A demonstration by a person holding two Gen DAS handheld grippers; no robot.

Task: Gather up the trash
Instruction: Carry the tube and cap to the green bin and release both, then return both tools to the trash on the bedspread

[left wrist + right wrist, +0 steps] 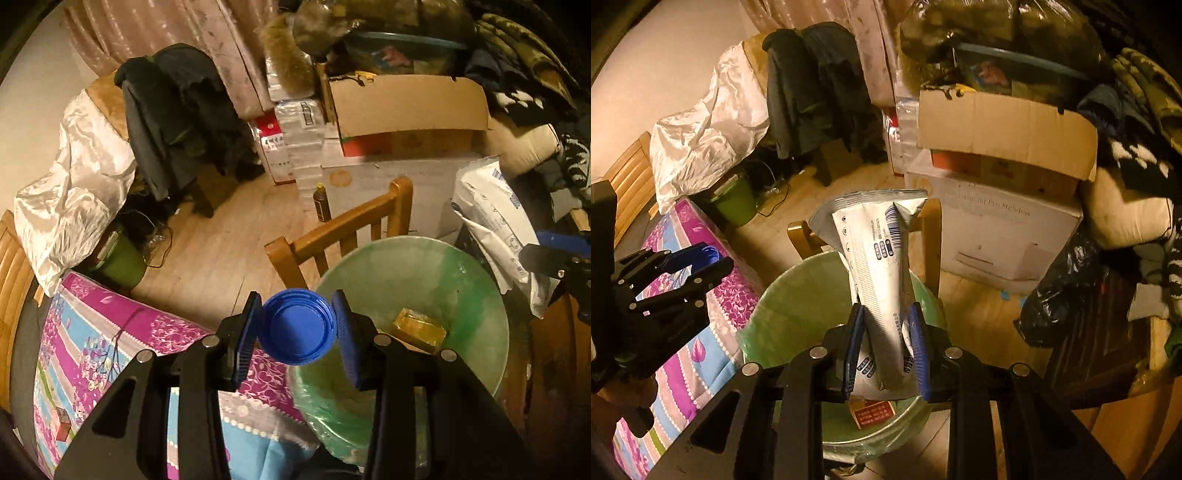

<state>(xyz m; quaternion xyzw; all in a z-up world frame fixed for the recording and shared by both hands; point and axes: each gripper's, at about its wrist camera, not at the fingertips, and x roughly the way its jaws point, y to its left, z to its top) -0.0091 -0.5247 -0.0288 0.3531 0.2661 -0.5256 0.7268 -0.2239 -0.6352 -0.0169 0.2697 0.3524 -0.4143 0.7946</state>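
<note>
the left gripper (297, 326) jaws pinch a blue bottle cap (297, 328) at the green-lined trash bin (480, 295) edge, so it could drop outside, while the right gripper (886, 347) jaws squeeze a white wrapper (882, 258).

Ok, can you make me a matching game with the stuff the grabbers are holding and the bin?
Things:
1. blue bottle cap
2. white wrapper
3. small box
4. green bucket

Places:
A. lying inside the green-lined bin
B. standing on the floor beside the bed
C. pinched in the left gripper
D. pinched in the right gripper

Pairs: 1-C, 2-D, 3-A, 4-B
</note>
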